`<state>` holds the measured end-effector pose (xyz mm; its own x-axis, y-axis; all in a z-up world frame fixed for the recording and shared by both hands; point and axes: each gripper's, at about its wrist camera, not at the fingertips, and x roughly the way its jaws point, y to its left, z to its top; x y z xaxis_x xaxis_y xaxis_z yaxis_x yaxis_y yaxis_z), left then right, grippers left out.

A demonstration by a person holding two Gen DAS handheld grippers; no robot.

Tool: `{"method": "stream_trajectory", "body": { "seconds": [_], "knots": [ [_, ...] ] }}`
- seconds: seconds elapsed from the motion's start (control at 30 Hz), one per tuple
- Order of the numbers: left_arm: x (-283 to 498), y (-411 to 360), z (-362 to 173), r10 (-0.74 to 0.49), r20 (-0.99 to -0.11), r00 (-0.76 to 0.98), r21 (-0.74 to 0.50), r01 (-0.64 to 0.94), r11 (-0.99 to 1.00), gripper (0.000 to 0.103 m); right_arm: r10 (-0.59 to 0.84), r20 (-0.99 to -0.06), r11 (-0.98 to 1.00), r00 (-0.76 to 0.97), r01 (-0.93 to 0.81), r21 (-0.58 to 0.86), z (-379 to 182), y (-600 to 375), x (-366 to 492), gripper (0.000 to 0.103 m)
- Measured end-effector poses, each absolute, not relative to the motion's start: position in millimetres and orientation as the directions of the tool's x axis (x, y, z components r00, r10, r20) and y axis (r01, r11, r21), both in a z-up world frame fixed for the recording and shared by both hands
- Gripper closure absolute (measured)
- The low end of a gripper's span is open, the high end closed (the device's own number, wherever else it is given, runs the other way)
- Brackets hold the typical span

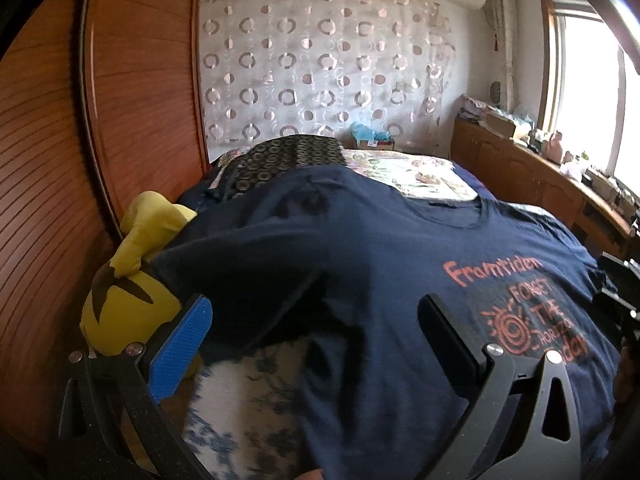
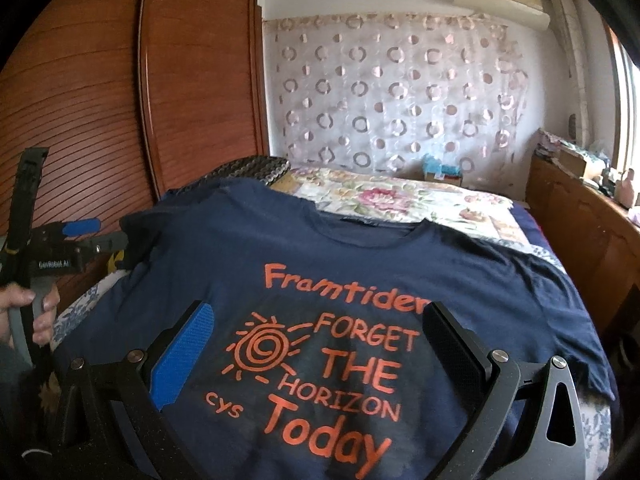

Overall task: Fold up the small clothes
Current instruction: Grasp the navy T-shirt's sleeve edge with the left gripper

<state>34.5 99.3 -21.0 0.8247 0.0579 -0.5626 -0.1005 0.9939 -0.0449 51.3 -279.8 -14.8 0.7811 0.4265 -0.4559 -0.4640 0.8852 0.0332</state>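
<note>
Mostly flat navy T-shirt (image 2: pixel 320 264) — hem cut off | left gripper (image 1: pixel 316 332), right gripper (image 2: pixel 320 340) — jaws spread, empty

Navy T-shirt (image 2: pixel 340 272) on bed, orange print: "Framtiden / FORGET THE HORIZON Today," w/ small "cys" beside it. Left tongs (image 2: pixel 86 236), body label: "GenRobot.AI".

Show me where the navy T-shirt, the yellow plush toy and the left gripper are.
navy T-shirt (image 2: pixel 360 248): right wrist view, on the plain chest fabric above the orange print.
yellow plush toy (image 1: pixel 124 312): left wrist view, on its round yellow head.
left gripper (image 1: pixel 316 344): left wrist view, midway between its open fingertips.
</note>
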Motion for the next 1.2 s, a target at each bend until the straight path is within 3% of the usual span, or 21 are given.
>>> {"method": "stream_trajectory", "body": {
  "seconds": [0.1, 0.23, 0.33, 0.4, 0.43, 0.6, 0.8, 0.83, 0.9, 0.93, 1.0, 1.2],
  "knots": [
    [37.1, 121.3, -19.8, 0.071, -0.56, 0.825, -0.049, -0.118, 0.992, 0.0, 0.438, -0.462, 0.878, 0.771, -0.477, 0.037, -14.6, -278.8, 51.6, 0.0],
    [44.6, 147.3, -18.9, 0.066, -0.565, 0.822, -0.063, -0.123, 0.99, 0.008, 0.453, -0.483, 0.866, 0.749, -0.498, 0.041, -15.5, -276.6, 56.7, 0.0],
    [54.0, 159.1, -22.0, 0.075, -0.577, 0.814, -0.054, -0.129, 0.99, 0.024, 0.461, -0.495, 0.857, 0.736, -0.514, 0.033, -14.8, -273.4, 58.4, 0.0],
    [61.1, 167.4, -27.0, 0.077, -0.584, 0.808, -0.053, -0.132, 0.99, 0.046, 0.467, -0.5, 0.85, 0.729, -0.526, 0.026, -13.4, -272.6, 58.6, 0.0],
    [66.0, 172.2, -31.2, 0.084, -0.596, 0.799, -0.047, -0.139, 0.989, 0.049, 0.468, -0.502, 0.847, 0.727, -0.53, 0.022, -13.6, -271.1, 60.8, 0.0],
    [82.9, 189.4, -45.4, 0.145, -0.631, 0.762, 0.007, -0.182, 0.983, 0.049, 0.483, -0.506, 0.837, 0.714, -0.546, 0.028, -15.9, -272.2, 59.5, 0.0],
    [104.9, 208.2, -59.6, 0.132, -0.657, 0.742, -0.001, -0.176, 0.984, 0.05, 0.489, -0.528, 0.822, 0.695, -0.569, 0.014, -14.8, -266.8, 68.0, 0.0],
    [107.7, 210.7, -60.5, 0.113, -0.66, 0.743, -0.013, -0.162, 0.987, 0.054, 0.488, -0.528, 0.821, 0.695, -0.571, 0.007, -14.1, -264.2, 69.2, 0.0],
    [109.8, 210.0, -60.7, 0.104, -0.666, 0.738, -0.008, -0.147, 0.989, 0.085, 0.49, -0.528, 0.818, 0.693, -0.576, 0.004, -13.7, -262.6, 68.3, 0.0],
    [109.3, 207.7, -58.9, 0.109, -0.667, 0.737, 0.005, -0.142, 0.99, 0.089, 0.494, -0.527, 0.816, 0.691, -0.578, 0.006, -13.9, -262.2, 66.0, 0.0],
    [107.1, 202.5, -55.4, 0.107, -0.662, 0.742, 0.022, -0.124, 0.992, 0.096, 0.496, -0.525, 0.815, 0.692, -0.58, 0.005, -14.5, -262.3, 64.5, 0.0],
    [93.6, 189.2, -40.4, 0.098, -0.633, 0.768, 0.053, -0.084, 0.995, 0.099, 0.498, -0.521, 0.821, 0.693, -0.571, 0.025, -16.4, -266.1, 63.3, 0.0]
  ]
}}
